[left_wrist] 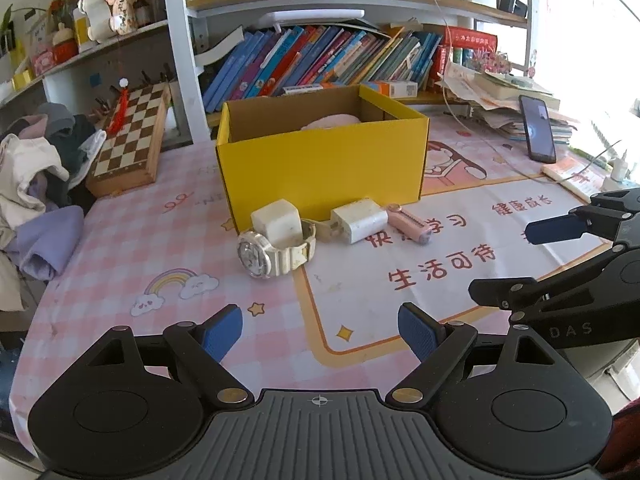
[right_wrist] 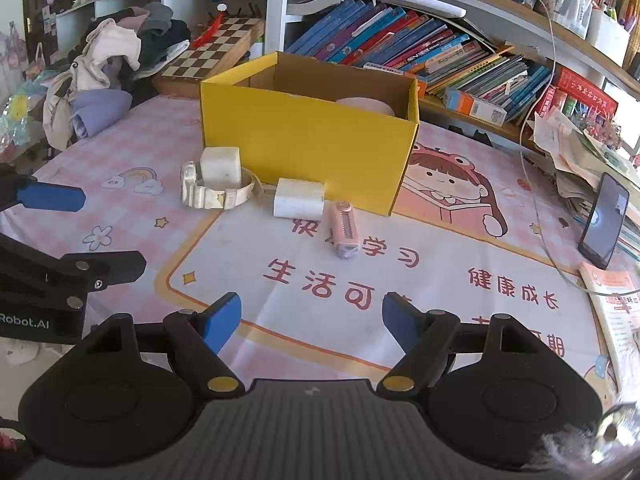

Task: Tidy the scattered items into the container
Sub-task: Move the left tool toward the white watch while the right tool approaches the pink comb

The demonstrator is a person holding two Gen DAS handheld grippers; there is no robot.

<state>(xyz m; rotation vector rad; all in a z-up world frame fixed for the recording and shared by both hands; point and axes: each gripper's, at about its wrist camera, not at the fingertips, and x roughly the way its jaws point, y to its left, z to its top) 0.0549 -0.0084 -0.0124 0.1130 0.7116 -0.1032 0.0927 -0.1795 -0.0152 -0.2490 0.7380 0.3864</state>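
Both your grippers hang low in the frame with fingers spread and nothing between them: the left gripper [left_wrist: 320, 330] and the right gripper [right_wrist: 312, 320]. The yellow box [left_wrist: 320, 160] stands mid-frame on the desk [left_wrist: 160, 248], something pink already inside. Just before its front wall lie the white watch [left_wrist: 276, 250] with a white cube [left_wrist: 276, 220] resting on its strap, a white charger [left_wrist: 358, 220] and a pink comb [left_wrist: 410, 224]. For whichever you take, close across its narrow sides; lift the cube off before the watch, and clear the rim before letting go.
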